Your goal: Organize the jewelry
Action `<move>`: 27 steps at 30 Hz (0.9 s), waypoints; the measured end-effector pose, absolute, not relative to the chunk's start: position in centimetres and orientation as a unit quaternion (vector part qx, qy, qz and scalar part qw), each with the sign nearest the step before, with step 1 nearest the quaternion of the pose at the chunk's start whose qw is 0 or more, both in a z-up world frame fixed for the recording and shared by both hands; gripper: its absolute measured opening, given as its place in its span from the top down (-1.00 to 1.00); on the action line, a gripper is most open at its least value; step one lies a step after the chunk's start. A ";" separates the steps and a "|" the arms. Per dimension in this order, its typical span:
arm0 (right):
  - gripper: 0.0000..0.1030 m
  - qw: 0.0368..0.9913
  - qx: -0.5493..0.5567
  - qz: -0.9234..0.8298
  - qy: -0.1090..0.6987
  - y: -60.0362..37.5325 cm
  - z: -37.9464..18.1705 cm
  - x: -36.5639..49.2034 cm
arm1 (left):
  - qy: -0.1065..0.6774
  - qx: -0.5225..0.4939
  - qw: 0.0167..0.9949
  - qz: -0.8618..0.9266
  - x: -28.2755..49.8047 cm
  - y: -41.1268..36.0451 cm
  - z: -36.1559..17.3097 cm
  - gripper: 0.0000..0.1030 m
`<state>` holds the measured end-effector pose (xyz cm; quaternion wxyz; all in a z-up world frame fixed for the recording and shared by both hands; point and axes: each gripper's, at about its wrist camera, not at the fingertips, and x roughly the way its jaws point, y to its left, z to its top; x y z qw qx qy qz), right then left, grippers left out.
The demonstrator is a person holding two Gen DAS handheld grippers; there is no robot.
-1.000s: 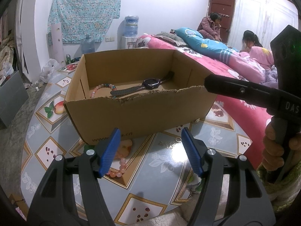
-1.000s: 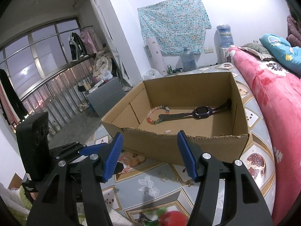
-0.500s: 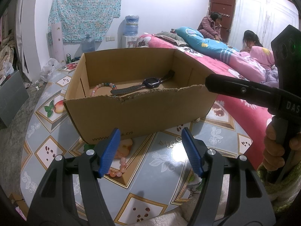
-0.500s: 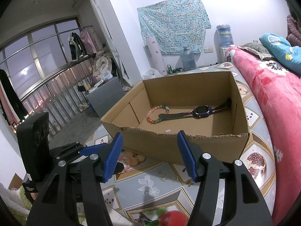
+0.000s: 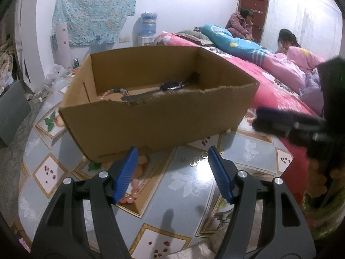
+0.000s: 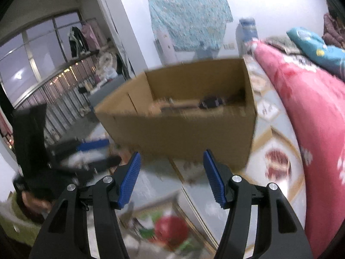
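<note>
Left hand-held gripper (image 5: 173, 173): hovering low over the table, blue pads spread wide with nothing between them; it is sitting lower than a second ago, so the box rim is now hiding more of the box floor.
Right hand-held gripper (image 6: 171, 174): also released and gripping nothing; its view is smearing with motion where half a second ago it was sharp, and the box is looming closer and higher in it.
Table (image 5: 194, 190): carrying the box on its patterned fruit-and-flower top, unchanged.
Pink beads (image 5: 132, 191): lying on the table just in front of the box, partly behind the left pad, in the same spot as before.
Small rings (image 5: 197, 159): resting on the table near the box's front wall, between the two left pads in the left view.
Box (image 5: 159, 116): standing open on the table, not shifted.
Watch (image 5: 170, 85): lying inside the box toward its far right, strap stretching left; as earlier.
Bracelet (image 5: 112, 91): lying inside the box to the left of the watch, only its top arc showing over the torn rim.
Bed (image 5: 280, 90): standing beyond the table on the right, two people sitting at its far end.
</note>
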<state>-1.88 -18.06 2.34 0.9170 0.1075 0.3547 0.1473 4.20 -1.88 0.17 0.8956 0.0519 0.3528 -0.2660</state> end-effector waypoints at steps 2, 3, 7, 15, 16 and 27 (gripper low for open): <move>-0.10 0.909 0.112 0.145 0.375 -18.3 0.9 -2.1 | 0.356 0.060 0.891 -0.274 4.1 -2.3 -0.3 -0.24; -0.07 0.905 0.111 0.143 0.385 -18.3 0.2 -2.2 | 0.358 0.065 0.889 -0.279 4.0 -2.6 -0.6 -0.24; 0.12 0.899 0.098 0.136 0.403 -17.7 -1.4 -2.3 | 0.362 0.083 0.879 -0.298 4.0 -3.7 -1.4 -0.23; 0.14 0.898 0.071 0.146 0.409 -16.4 -2.4 -1.6 | 0.372 0.127 0.860 -0.325 5.1 -6.2 -2.6 0.16; 0.14 0.898 0.069 0.147 0.409 -16.5 -2.4 -1.6 | 0.372 0.133 0.860 -0.323 5.3 -6.2 -2.7 0.25; 0.14 0.892 0.080 0.156 0.417 -16.8 -3.0 -1.1 | 0.398 0.176 0.848 -0.304 7.2 -6.3 -4.3 0.65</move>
